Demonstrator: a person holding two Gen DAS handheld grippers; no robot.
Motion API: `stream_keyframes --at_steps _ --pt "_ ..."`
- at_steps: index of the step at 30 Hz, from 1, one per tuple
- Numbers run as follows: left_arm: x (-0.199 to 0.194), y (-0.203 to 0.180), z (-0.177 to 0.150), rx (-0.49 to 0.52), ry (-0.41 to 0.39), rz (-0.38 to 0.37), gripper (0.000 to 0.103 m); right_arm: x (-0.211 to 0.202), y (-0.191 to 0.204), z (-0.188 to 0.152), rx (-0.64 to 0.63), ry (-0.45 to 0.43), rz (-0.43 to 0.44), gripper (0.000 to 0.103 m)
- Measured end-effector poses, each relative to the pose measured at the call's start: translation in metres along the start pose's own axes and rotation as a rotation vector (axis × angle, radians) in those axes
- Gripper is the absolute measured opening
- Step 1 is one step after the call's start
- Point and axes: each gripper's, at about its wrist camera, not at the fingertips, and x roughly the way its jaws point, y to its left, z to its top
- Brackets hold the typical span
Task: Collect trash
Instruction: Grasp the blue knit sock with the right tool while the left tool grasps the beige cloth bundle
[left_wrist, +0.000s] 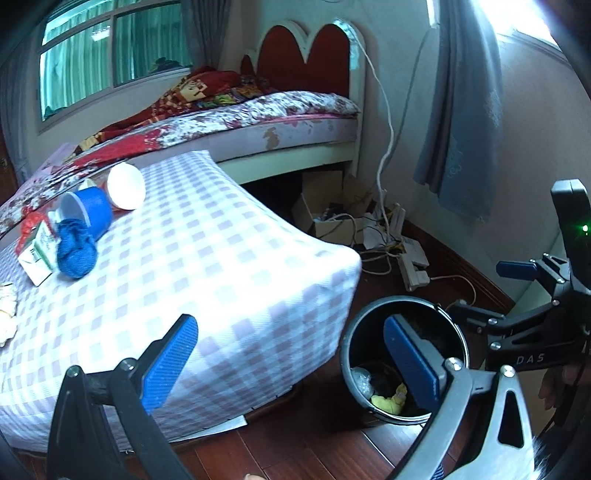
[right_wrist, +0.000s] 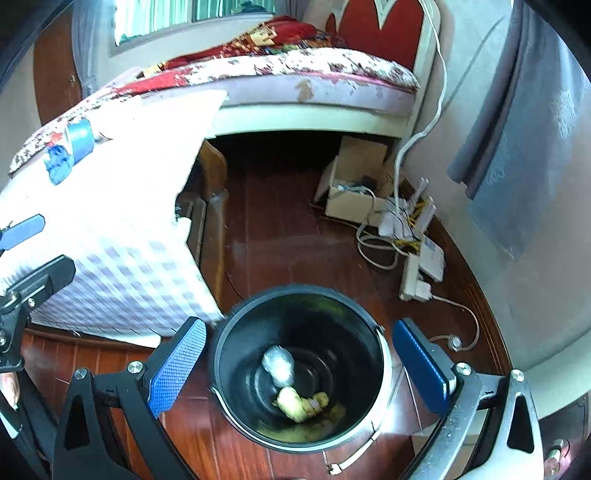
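Left wrist view: the left gripper (left_wrist: 290, 363) is shown spread wide and empty, with the round black plastic trash bin (left_wrist: 404, 360) at 4 o'clock on the dark wooden floor (left_wrist: 314, 439); a blue paper cup (left_wrist: 88, 210), a white bowl (left_wrist: 126, 186), a crumpled blue cloth (left_wrist: 75, 251) and a green-and-white carton (left_wrist: 37, 251) are seen at 9 o'clock on the checked tablecloth (left_wrist: 207, 258). Right wrist view: the right gripper (right_wrist: 299, 365) is held wide and empty directly over the bin, in which a clear plastic wad (right_wrist: 277, 363) and yellow scraps (right_wrist: 301, 403) are contained.
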Motion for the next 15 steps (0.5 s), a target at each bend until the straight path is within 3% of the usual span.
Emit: stream_keyframes --at_steps 15 --pt "-0.051 0.117 -0.009 -0.183 -0.098 0.215 0.102 -0.003 0.125 0.066 -0.137 -0.121 0.187 0.102"
